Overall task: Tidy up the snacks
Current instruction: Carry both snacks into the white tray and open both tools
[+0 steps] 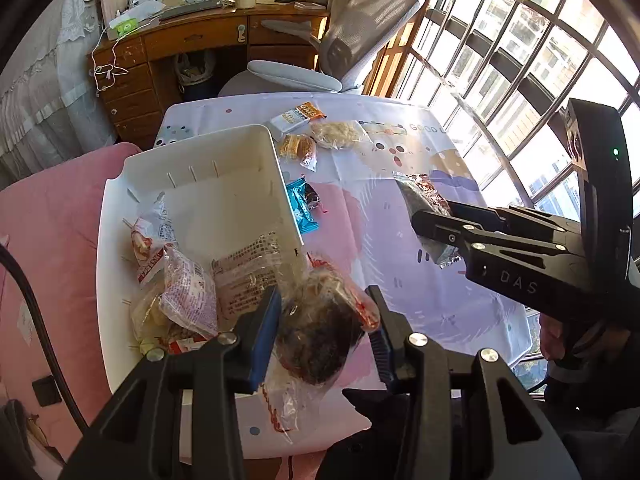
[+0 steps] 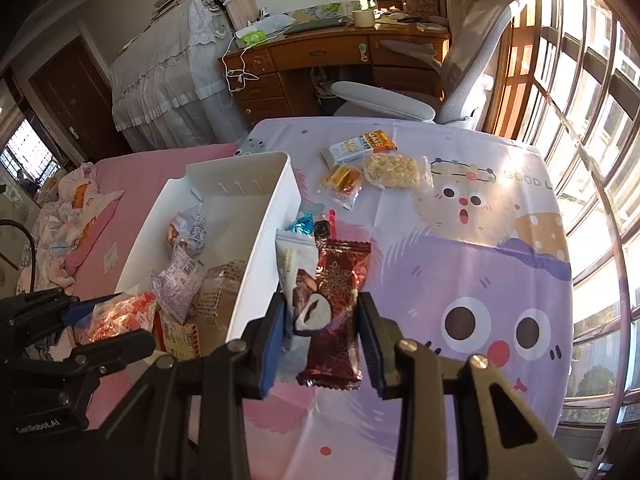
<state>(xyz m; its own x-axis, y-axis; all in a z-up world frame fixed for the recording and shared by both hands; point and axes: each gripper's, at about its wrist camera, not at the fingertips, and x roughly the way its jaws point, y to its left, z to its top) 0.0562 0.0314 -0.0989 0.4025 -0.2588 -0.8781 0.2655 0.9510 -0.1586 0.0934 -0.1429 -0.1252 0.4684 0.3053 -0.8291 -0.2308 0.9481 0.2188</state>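
A white plastic bin (image 1: 224,168) (image 2: 256,216) stands at the table's left edge with several wrapped snacks inside. My left gripper (image 1: 326,328) is shut on a clear bag holding a dark round snack (image 1: 320,340), held over the bin's near right rim; it shows in the right wrist view (image 2: 116,316) too. My right gripper (image 2: 322,320) is shut on a red-brown snack packet (image 2: 338,304) together with a white packet (image 2: 296,264), held above the table beside the bin; the right gripper (image 1: 436,232) shows from the left wrist too.
On the patterned tablecloth (image 2: 460,260) lie a blue packet (image 1: 302,204), an orange snack bag (image 2: 342,182), a pale noodle cake bag (image 2: 396,170) and a white-orange box (image 2: 358,146). A pink bed (image 2: 132,184) is left, a chair (image 2: 400,104) and desk behind, windows right.
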